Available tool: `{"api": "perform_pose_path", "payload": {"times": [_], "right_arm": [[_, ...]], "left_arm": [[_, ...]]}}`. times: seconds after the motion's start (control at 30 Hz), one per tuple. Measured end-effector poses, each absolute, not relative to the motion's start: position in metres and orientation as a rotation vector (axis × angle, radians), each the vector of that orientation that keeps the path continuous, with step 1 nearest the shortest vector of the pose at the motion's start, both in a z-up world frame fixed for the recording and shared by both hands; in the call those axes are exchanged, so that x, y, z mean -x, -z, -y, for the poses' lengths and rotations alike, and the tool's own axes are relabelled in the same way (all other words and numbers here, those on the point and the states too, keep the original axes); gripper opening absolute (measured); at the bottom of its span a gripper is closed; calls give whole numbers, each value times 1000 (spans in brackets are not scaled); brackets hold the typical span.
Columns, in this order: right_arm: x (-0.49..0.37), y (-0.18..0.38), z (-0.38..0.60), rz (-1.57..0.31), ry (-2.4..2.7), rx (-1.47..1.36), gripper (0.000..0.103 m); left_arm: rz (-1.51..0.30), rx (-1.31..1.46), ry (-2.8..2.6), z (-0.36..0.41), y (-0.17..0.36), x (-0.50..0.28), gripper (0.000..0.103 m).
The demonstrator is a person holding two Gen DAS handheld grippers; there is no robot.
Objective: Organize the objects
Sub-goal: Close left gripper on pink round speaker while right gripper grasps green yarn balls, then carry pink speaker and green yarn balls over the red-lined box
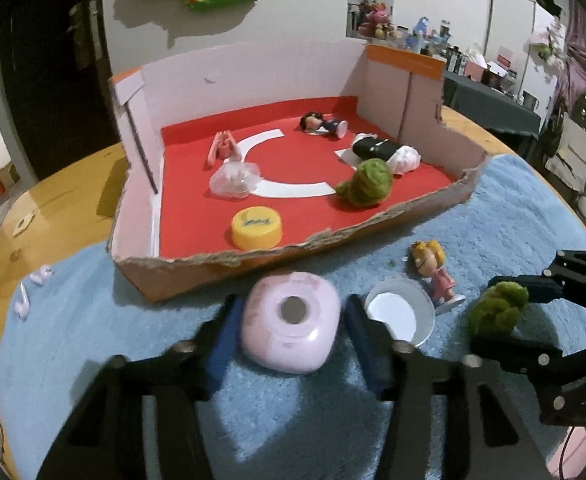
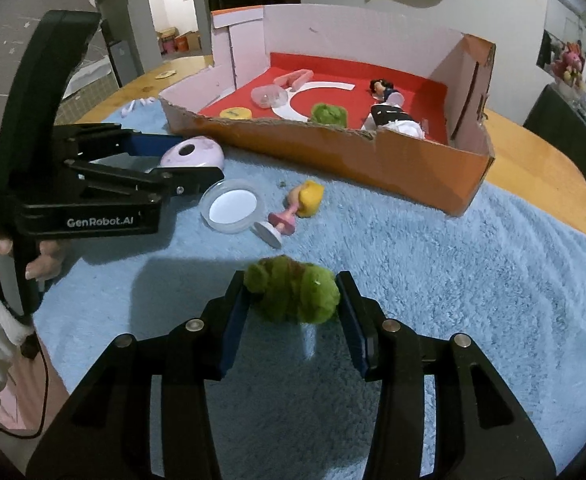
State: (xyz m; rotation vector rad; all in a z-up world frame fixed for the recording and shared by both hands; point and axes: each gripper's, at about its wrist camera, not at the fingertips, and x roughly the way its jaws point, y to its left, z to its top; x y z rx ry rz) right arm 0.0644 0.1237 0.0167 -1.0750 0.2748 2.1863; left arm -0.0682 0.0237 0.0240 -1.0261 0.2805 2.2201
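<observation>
A pink earbud case lies on the blue mat between the jaws of my left gripper. The jaws are open, with a gap showing at the right pad. My right gripper is shut on a green fuzzy ball, both pads against its sides, just above the mat. Behind them stands an orange cardboard box with a red floor and a torn front wall.
On the mat lie a white round lid, a blond figurine and pink earbuds. The box holds a yellow cap, a second green ball, a dark-haired figurine and wrapped items. A hand grips the left handle.
</observation>
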Motion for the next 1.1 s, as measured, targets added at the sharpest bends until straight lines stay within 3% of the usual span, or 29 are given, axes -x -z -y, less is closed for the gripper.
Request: {"api": "perform_pose_path", "payload": {"times": [1.1], "right_arm": [[-60,-46,-106,-185,-2264,961,39]], "left_arm": [[-152,967,-2223,0,-58,34,52]]}}
